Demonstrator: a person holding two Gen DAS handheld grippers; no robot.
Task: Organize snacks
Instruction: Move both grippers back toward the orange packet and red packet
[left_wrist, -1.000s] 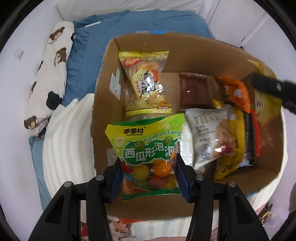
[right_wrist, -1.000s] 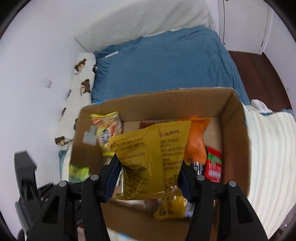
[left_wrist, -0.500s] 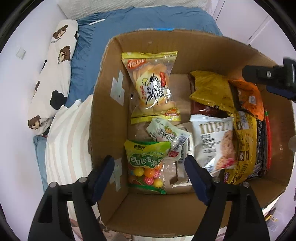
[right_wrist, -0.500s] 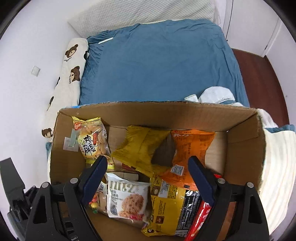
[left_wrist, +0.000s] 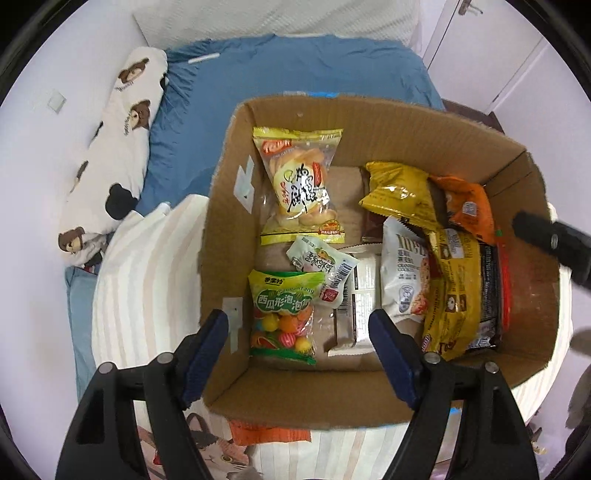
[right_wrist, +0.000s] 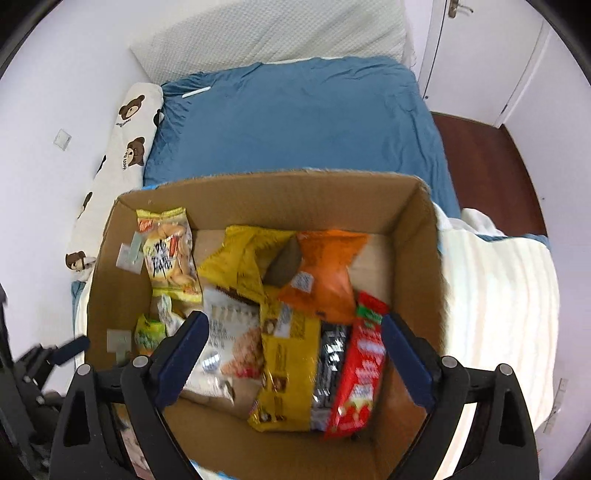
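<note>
From the left wrist, the left gripper (left_wrist: 299, 354) hangs over the near left corner of the cardboard box (left_wrist: 369, 122), its jaws spread with nothing between the pads; they have just been opening. Below them on the box floor lies the green candy bag (left_wrist: 282, 317), apart from both fingers. Far of it a small white packet (left_wrist: 321, 267) leans on its top edge, and a yellow rice-cracker bag (left_wrist: 301, 184) lies along the left wall. To the right sit a white cookie pouch (left_wrist: 404, 273), a crumpled yellow bag (left_wrist: 400, 194), an orange bag (left_wrist: 467, 205) and a yellow-and-black pack (left_wrist: 458, 295). The box rests on a striped blanket (left_wrist: 144, 288), with a blue bedsheet (left_wrist: 295, 70) and a bear-print pillow (left_wrist: 114, 147) beyond.

From the right wrist, slightly blurred, the right gripper (right_wrist: 291, 354) hovers over the near right part of the box (right_wrist: 421, 280), jaws spread wide and gripping nothing; they too have just been opening. Beneath them lie the yellow-and-black pack (right_wrist: 288, 369) and a red packet (right_wrist: 360, 373) by the right wall. The crumpled yellow bag (right_wrist: 240, 262) lies farther in, touching the orange bag (right_wrist: 327, 269).
</note>
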